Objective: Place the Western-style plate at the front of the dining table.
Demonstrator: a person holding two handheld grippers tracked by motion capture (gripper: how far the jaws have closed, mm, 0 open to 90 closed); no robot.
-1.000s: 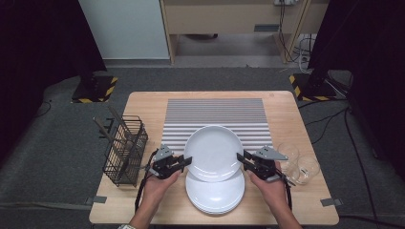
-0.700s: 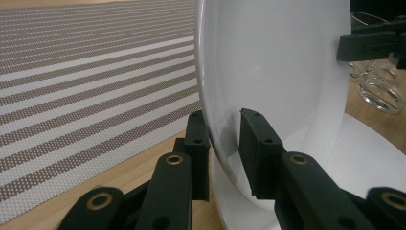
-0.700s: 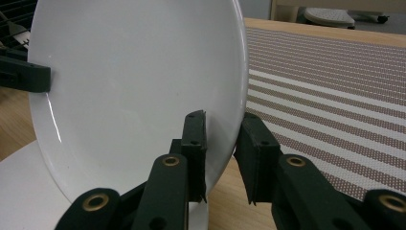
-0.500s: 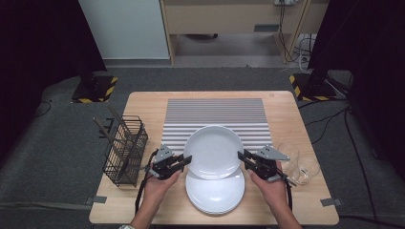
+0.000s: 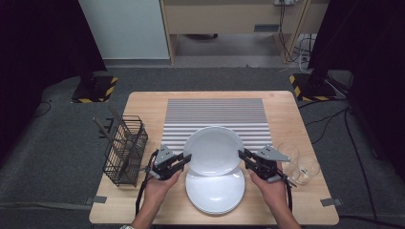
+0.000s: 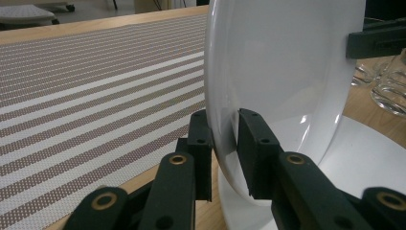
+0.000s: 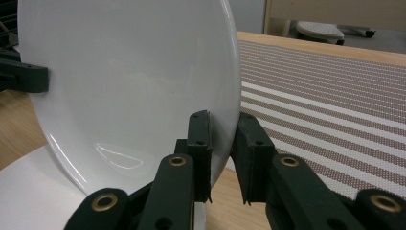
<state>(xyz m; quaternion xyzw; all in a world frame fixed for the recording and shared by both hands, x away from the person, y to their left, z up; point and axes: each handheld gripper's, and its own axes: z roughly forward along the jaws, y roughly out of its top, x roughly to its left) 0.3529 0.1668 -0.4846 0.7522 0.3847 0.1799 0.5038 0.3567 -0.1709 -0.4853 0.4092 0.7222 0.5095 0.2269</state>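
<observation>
The person is holding a white plate point(image 5: 212, 150) between the two grippers, one on each side of its rim. The left gripper point(image 5: 184, 160) is clamping the left edge; in the left gripper view its two black jaws are pressing on both faces of the rim point(image 6: 225, 139). The right gripper point(image 5: 244, 157) is doing the same on the right edge, and in the right gripper view the rim point(image 7: 225, 139) is sitting between its jaws, which have just been closing on it. The left jaws have just been closing a little too.

The plate is being kept above the stack point(image 5: 215, 191) of white plates near the front edge of the table point(image 5: 143, 102), and it is partly over the near border of the striped mat point(image 5: 215, 112). It seems lifted and a little tilted, not lying on the stack.

The step in hand is probably the carrying of the top plate away from the stack. The next move is calling for both hands to travel together at the same pace, so the plate is not twisting or slipping from the narrow pads. Probably it should go forward to the mat and be lowered flat there before the jaws are letting go. The glasses point(image 5: 298, 164) beside the right hand and the wire basket point(image 5: 125, 150) on the left are near, so the path should stay between them.
</observation>
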